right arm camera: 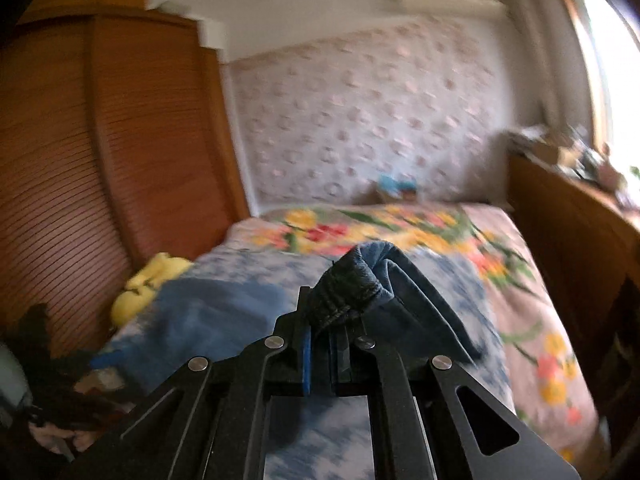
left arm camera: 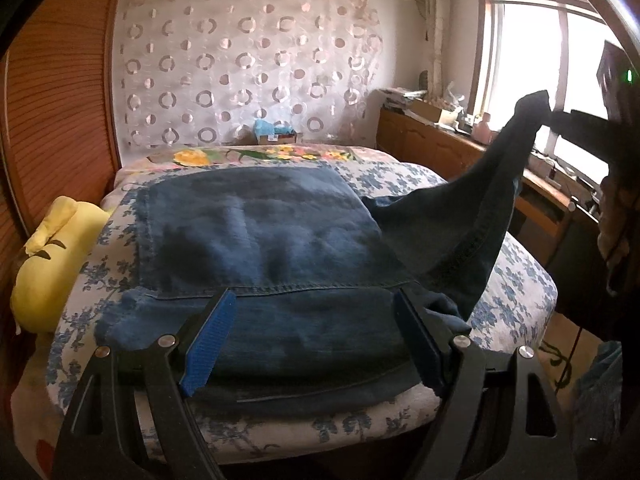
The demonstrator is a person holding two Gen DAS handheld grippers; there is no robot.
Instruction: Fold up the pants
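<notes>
- Daylight is admitted through the window (left arm camera: 532, 68) at the far right, where the panes are blown out to white glare.
- The pants (left arm camera: 264, 240) are rendered dark and mottled in the left wrist view, with soft shadow along the near edge.
- The left wrist view is kept fairly sharp; straight lines are bowed and corners are blackened by the fisheye.
- The right wrist view is smeared throughout by motion blur, the bed (right arm camera: 520, 280) and far wall most of all.

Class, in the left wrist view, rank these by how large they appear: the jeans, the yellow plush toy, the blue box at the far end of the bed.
1. jeans, though nearest the camera
2. yellow plush toy
3. blue box, farthest away
</notes>
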